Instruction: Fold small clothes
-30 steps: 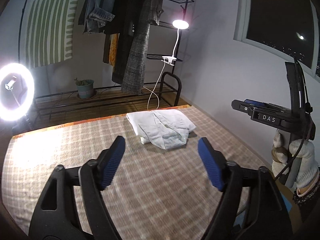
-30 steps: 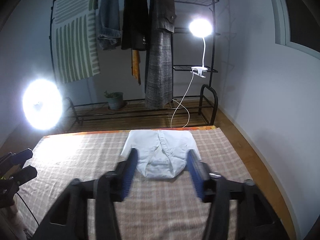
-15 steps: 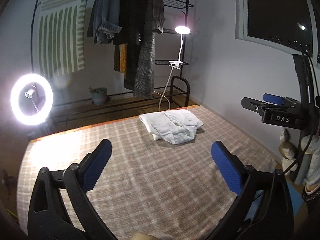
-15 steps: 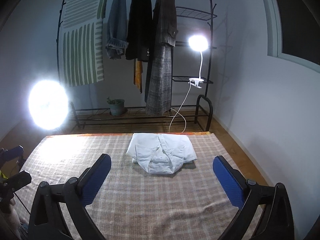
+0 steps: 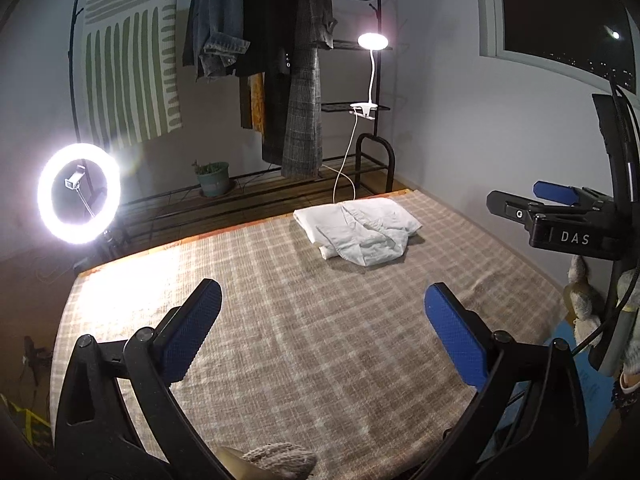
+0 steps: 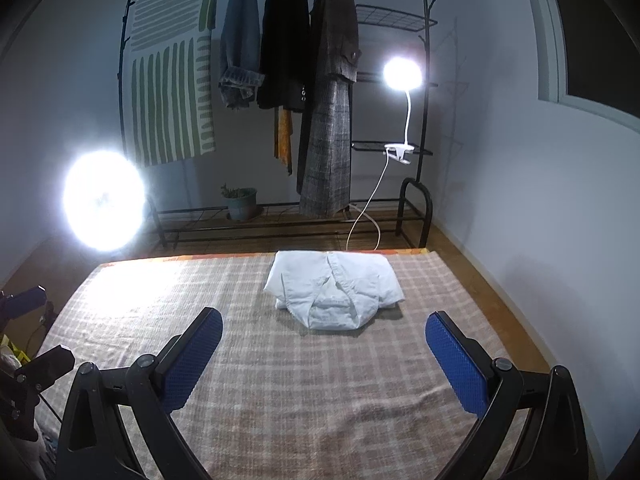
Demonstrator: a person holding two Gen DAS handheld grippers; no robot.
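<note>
A small white garment lies folded in a compact bundle near the far edge of the plaid cloth-covered table; it also shows in the right wrist view. My left gripper is open and empty, held above the table well short of the garment. My right gripper is open and empty, just in front of the garment and above the cloth. The right gripper shows from the side at the right edge of the left wrist view.
A clothes rack with hanging coats and a striped towel stands behind the table. A ring light glows at the left and a clip lamp at the back right. A wall runs along the table's right side.
Both grippers have opened wide and pulled back and up from the garment. The folded garment stays where it lay.
</note>
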